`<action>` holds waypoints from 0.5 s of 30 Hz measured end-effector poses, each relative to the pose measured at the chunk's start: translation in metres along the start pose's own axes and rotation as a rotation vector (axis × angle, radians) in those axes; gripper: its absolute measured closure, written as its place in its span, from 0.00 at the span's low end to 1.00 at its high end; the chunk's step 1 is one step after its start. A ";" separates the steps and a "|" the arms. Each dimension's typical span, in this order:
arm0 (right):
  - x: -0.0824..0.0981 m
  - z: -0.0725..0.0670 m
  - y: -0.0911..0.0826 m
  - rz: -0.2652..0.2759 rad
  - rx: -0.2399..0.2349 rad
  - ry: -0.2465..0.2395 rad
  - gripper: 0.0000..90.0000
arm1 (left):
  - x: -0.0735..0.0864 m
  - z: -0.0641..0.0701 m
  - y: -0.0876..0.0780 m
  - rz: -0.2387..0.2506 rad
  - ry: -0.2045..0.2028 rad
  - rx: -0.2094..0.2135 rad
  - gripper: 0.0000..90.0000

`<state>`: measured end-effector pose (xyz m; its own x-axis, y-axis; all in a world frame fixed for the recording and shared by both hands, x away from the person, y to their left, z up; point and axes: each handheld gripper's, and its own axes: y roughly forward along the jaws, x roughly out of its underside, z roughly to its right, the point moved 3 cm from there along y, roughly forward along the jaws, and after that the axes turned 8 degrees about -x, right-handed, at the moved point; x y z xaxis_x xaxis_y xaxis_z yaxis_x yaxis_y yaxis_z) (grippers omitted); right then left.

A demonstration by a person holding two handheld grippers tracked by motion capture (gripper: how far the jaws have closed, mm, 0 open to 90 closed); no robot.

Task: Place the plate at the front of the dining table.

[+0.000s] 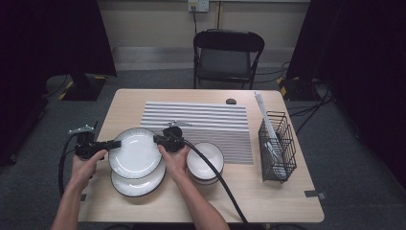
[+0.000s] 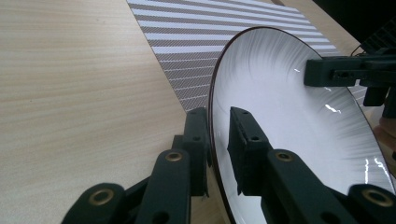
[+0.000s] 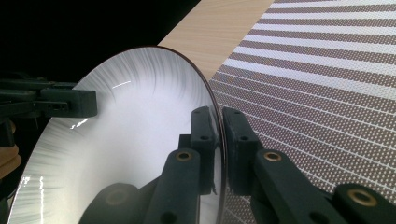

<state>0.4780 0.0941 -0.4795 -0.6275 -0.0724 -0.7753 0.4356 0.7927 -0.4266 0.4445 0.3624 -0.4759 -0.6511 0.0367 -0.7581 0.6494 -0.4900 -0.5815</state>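
Top plate [image 1: 135, 152] is held up btwn both grippers, over a 2nd plate [image 1: 139, 184] that lies flat nr the front edge of the bench [image 1: 268, 201], left of centre; left gripper [image 1: 116, 143] is clamped on its left rim, right gripper [image 1: 156, 139] clamped on its right rim. In the left gripper view the pads pinch the rim [image 2: 215, 154] w/ one jaw under and one on the face; the right gripper view shows the same, jaws tight on the thin edge [image 3: 219, 140].

Handling, as a judgement: glazed ceramic, so stiff, fairly heavy for a rim pinch, slick and breakable; a chip or a drop is the risk if either side slackens. Best hold is what's in hand: opposite rims, both grippers level, plate kept flat-ish so it can't swing or slide out.

Counts: 2 plates; bowls [image 1: 206, 163] stacked beside them toward the right, looks like 2 but can't tell for sure; 1 striped mat [image 1: 210, 122] mid-bench toward the back edge; 1 wire rack [image 1: 277, 146] by the right edge w/ smth pale standing in it; 1 small dark item [image 1: 231, 101] nr the back edge; 1 folding chair [image 1: 227, 57] beyond the bench.
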 end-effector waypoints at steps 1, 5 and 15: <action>0.000 0.000 0.000 0.000 0.002 -0.006 0.93 | 0.001 0.001 0.000 -0.004 -0.001 -0.003 0.86; 0.000 -0.001 -0.001 0.002 0.005 -0.007 0.94 | 0.003 -0.001 -0.002 -0.010 0.001 0.006 0.88; 0.002 -0.001 -0.002 -0.014 -0.003 -0.022 0.89 | 0.001 0.000 -0.003 -0.005 0.012 0.015 0.92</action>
<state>0.4749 0.0932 -0.4799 -0.6187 -0.0968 -0.7797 0.4254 0.7930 -0.4360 0.4416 0.3642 -0.4751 -0.6493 0.0491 -0.7589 0.6403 -0.5031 -0.5804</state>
